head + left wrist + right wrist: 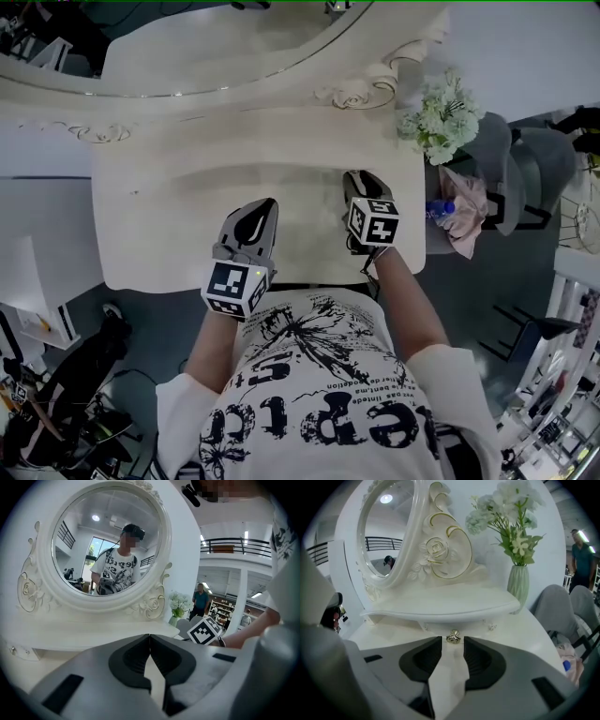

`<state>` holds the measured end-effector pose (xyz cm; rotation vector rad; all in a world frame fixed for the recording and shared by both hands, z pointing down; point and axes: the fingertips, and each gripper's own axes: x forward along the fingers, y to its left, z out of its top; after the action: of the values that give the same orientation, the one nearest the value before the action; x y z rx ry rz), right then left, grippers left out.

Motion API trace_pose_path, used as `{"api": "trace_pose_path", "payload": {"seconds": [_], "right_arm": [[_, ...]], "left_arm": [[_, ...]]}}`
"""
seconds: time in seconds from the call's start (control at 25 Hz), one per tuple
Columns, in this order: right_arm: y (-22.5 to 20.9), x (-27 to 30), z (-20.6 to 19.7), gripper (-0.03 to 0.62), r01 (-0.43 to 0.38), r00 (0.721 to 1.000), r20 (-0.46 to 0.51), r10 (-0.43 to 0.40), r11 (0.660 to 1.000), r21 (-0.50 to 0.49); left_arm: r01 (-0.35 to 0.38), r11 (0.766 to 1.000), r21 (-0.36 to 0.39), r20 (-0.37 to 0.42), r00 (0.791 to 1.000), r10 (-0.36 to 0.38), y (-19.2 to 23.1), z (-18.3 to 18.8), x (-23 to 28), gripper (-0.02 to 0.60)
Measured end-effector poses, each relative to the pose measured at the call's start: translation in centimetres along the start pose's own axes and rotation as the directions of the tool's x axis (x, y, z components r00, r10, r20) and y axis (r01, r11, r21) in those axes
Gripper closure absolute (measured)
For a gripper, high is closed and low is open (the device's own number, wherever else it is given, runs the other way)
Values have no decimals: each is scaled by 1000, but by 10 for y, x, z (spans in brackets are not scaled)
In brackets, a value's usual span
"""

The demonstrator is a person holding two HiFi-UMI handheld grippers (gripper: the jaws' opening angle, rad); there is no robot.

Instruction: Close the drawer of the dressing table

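Observation:
The white dressing table (159, 234) fills the head view, with its raised shelf (281, 141) below the oval mirror (216, 37). A small drawer front (440, 626) with a gold knob (453, 637) sits under that shelf in the right gripper view. My right gripper (453, 640) is open, and the knob lies right at its tips without either pad pressing it. In the head view the right gripper (356, 176) points at the shelf's base. My left gripper (261, 208) hovers over the tabletop, shut and empty, its tips (150, 637) touching.
A pale green vase of white flowers (441, 117) stands at the table's right end. A grey chair (525, 178) with a pink cloth and a bottle (441, 208) is beside the table. Another person (200, 599) stands far off in the room.

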<state>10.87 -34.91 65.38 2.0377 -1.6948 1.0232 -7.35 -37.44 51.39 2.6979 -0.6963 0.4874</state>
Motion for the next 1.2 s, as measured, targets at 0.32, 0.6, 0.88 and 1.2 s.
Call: {"api": "trace_pose_path", "payload": {"seconds": [0.32, 0.6, 0.88, 1.2], "right_arm": [[6, -63, 23, 457, 33, 994, 111, -23, 995, -89], [28, -125, 71, 562, 58, 949, 315, -9, 988, -146], [57, -165, 107, 577, -1, 889, 447, 101, 976, -217], [89, -196, 114, 577, -11, 845, 498, 195, 937, -349]], "left_arm": [[8, 999, 39, 53, 999, -10, -17, 19, -11, 563], [1, 997, 73, 106, 994, -9, -29, 40, -28, 563], [-32, 994, 107, 193, 981, 11, -26, 70, -44, 563], [-83, 990, 114, 256, 965, 52, -13, 89, -64, 563]]}}
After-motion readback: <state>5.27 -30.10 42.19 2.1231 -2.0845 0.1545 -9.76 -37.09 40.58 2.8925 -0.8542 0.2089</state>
